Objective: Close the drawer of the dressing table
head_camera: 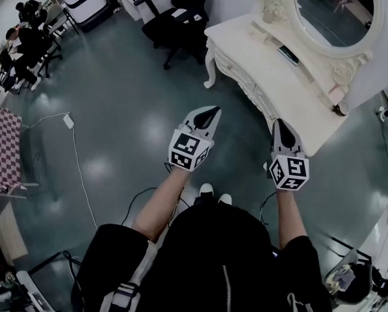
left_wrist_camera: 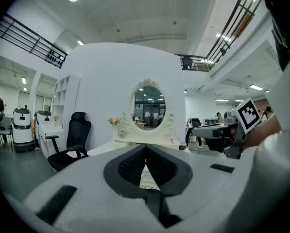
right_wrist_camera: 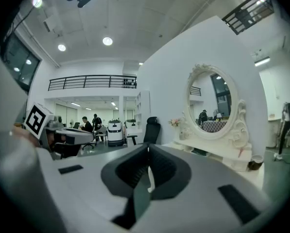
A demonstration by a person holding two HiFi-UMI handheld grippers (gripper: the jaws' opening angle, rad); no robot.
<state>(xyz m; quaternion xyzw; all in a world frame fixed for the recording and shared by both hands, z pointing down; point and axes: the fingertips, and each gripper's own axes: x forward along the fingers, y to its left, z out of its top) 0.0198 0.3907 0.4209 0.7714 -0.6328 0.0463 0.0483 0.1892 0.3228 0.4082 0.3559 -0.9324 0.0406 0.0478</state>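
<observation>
The white dressing table stands at the upper right with its oval mirror against the wall. Its drawer fronts face the open floor and look flush with the frame; I see none pulled out. My left gripper hovers over the floor in front of the table, shut and empty. My right gripper hangs beside the table's near corner, apart from it, also shut with nothing in it. In the left gripper view the mirror is straight ahead. The right gripper view has the mirror to the right.
A black office chair stands left of the table's far end. People sit at desks at far left. A checked-cloth table is at the left edge. A cable with a white adapter trails across the grey floor.
</observation>
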